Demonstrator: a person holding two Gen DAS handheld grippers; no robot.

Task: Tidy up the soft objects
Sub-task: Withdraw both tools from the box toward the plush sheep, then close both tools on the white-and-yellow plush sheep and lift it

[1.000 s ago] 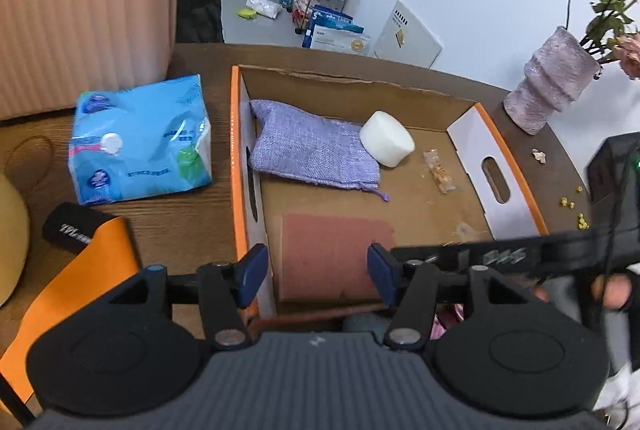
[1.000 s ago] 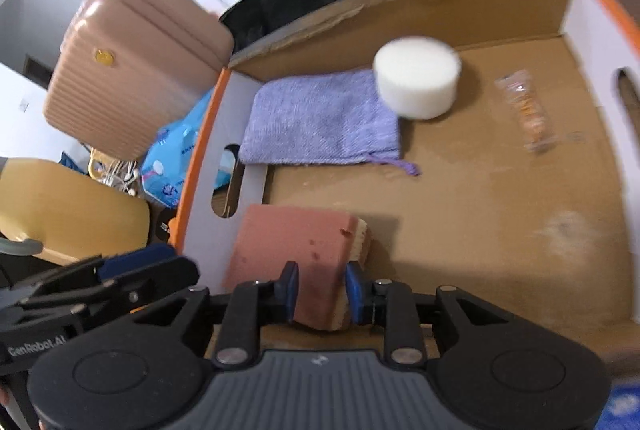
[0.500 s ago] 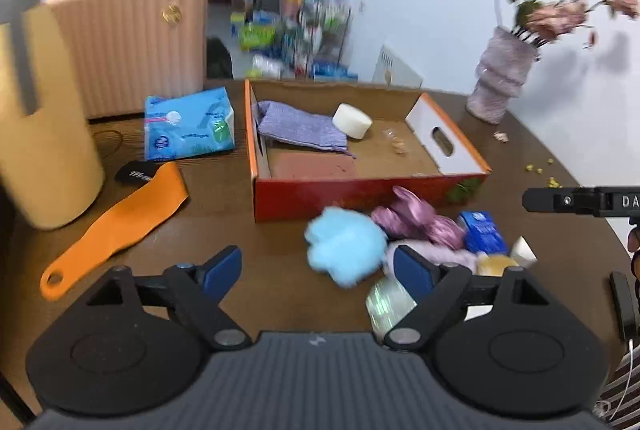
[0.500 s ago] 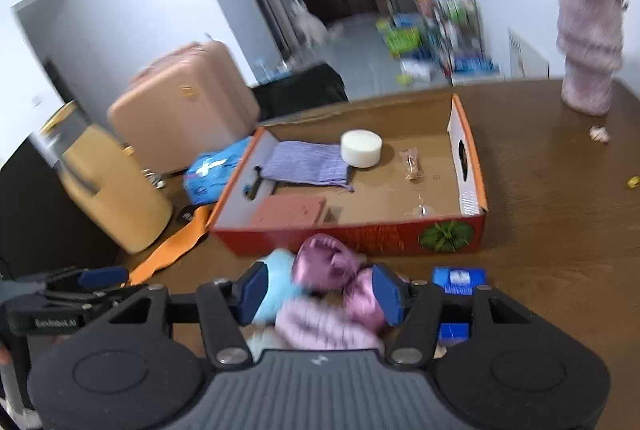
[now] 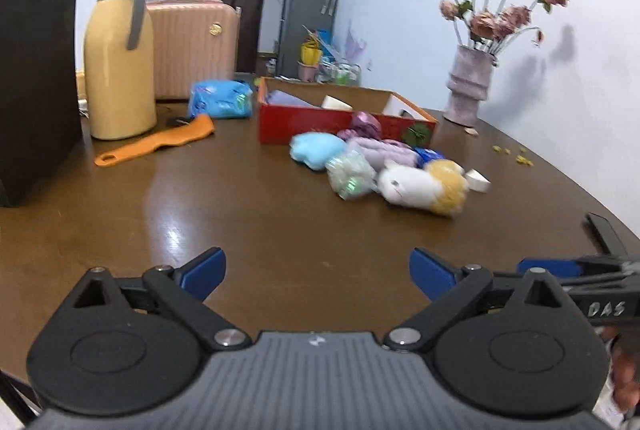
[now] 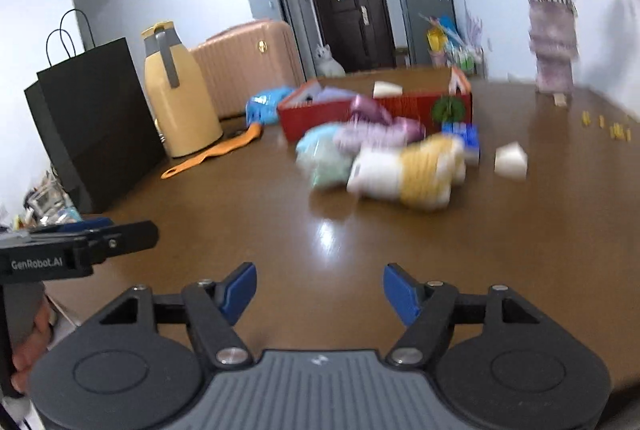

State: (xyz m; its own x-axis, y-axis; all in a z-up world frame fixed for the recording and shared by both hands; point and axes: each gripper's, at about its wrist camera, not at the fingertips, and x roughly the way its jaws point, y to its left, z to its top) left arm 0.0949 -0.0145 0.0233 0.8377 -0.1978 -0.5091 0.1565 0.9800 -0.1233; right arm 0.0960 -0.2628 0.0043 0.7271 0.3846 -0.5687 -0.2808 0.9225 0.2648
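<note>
A red cardboard box point(image 5: 320, 123) point(image 6: 340, 111) stands on the brown table and holds a purple cloth pouch point(image 5: 286, 97) and a white round sponge point(image 5: 336, 103). In front of it lies a pile of soft things: a light blue plush point(image 5: 316, 149), a purple plush point(image 5: 380, 149), a greenish bundle point(image 5: 352, 173) and a white-and-yellow plush toy point(image 5: 424, 185) point(image 6: 408, 169). My left gripper point(image 5: 318, 270) is open and empty, well back from the pile. My right gripper point(image 6: 320, 290) is open and empty, also back near the table's front.
A yellow thermos jug point(image 5: 118, 57), a black paper bag point(image 5: 32, 69), an orange strap point(image 5: 160, 141) and a blue tissue pack point(image 5: 220, 103) are at the left. A vase of flowers point(image 5: 468, 89) stands at the back right. A white wedge point(image 6: 510, 159) lies right of the pile.
Both grippers have pulled back from the box to the table's front. The right gripper let go of the reddish sponge in the box and opened wide. The left opened wider.
</note>
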